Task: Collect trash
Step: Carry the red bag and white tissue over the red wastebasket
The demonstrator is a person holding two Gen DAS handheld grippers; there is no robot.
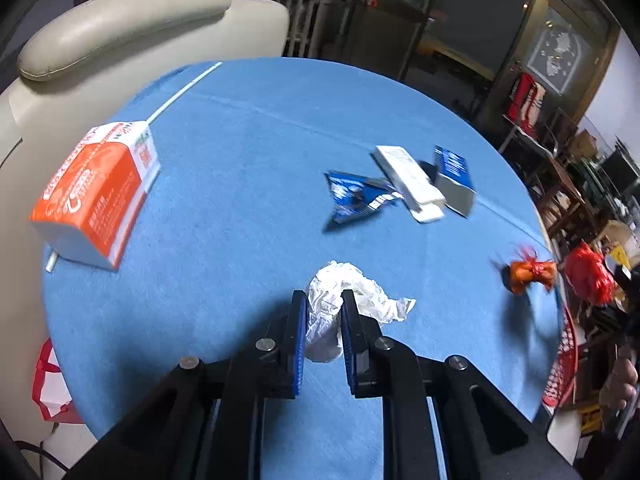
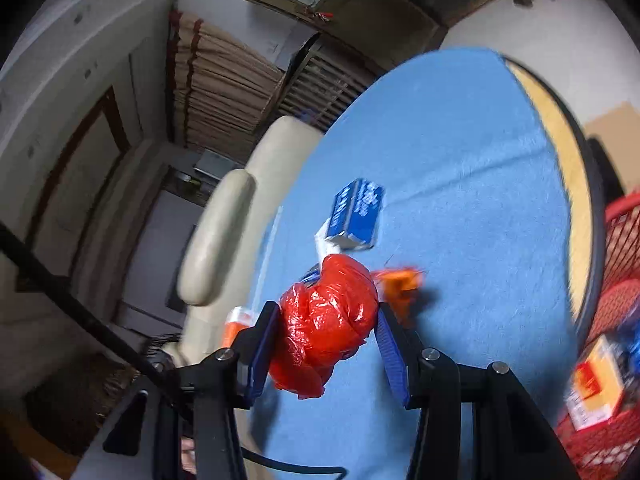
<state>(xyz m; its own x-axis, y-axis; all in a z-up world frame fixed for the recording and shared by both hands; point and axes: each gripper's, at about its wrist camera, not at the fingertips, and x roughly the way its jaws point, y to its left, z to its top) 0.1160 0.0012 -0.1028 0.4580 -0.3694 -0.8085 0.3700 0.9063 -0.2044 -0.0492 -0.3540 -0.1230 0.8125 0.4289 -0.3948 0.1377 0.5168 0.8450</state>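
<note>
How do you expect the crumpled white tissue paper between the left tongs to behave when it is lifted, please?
The crumpled white tissue paper will probably feel very light and squash easily, since it is a loose, wrinkled wad. The left tongs pinch only its near part, so the free tail on the right may flop or dangle. It seems unlikely to roll or break.

Right gripper [image 2: 326, 320] fingers clamp a red plastic wad [image 2: 326, 320] above the blue table [image 2: 460, 160].
</note>
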